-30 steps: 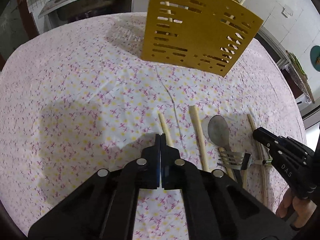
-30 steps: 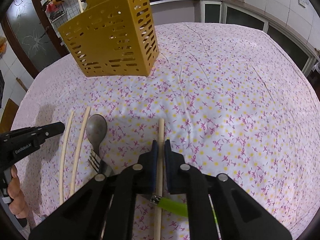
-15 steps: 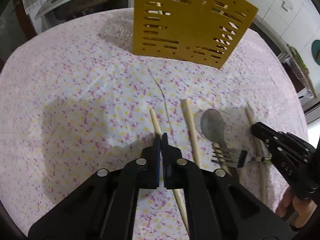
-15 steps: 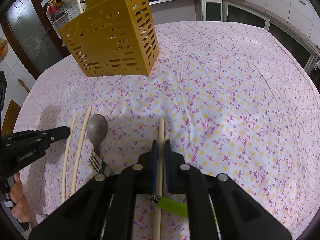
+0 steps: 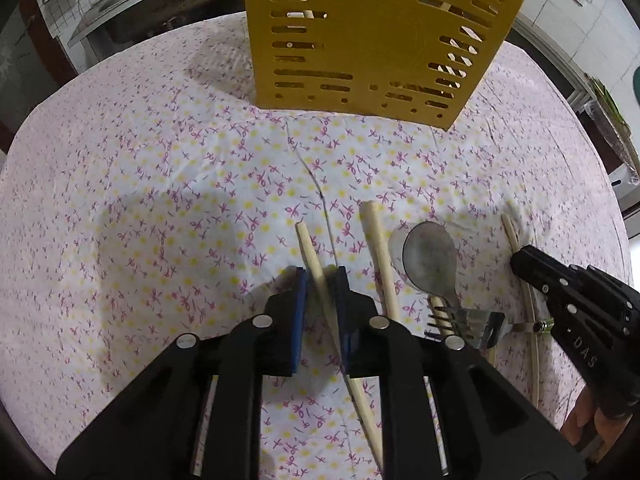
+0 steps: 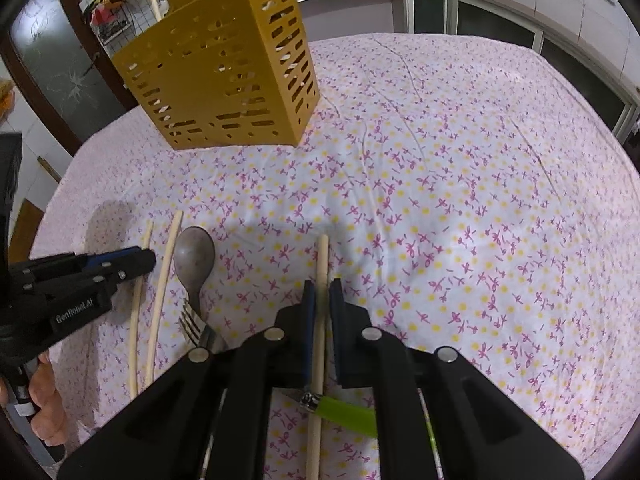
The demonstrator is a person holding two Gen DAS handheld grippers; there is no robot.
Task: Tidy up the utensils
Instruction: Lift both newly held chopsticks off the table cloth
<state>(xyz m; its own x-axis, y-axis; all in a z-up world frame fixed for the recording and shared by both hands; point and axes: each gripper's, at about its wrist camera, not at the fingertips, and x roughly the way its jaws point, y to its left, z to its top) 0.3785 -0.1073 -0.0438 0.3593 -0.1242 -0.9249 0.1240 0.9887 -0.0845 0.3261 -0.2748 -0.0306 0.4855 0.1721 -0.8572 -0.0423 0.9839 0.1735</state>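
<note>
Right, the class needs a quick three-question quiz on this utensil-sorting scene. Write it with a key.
1. True or false: the yellow holder already contains chopsticks.
2. What lies between the jaws of the left gripper? A knife, B chopstick, C ladle.
3. Fill in: the tines of the fork touch the ____ of the spoon.
Key: 1 true; 2 B; 3 handle.

Loose chopsticks (image 6: 322, 264) on cloth: four; spoon (image 6: 195, 254): one; fork (image 6: 192, 326): one; holder (image 6: 224, 80): one.

Bare tablecloth (image 6: 460, 208) beside caddy (image 6: 224, 72)
</note>
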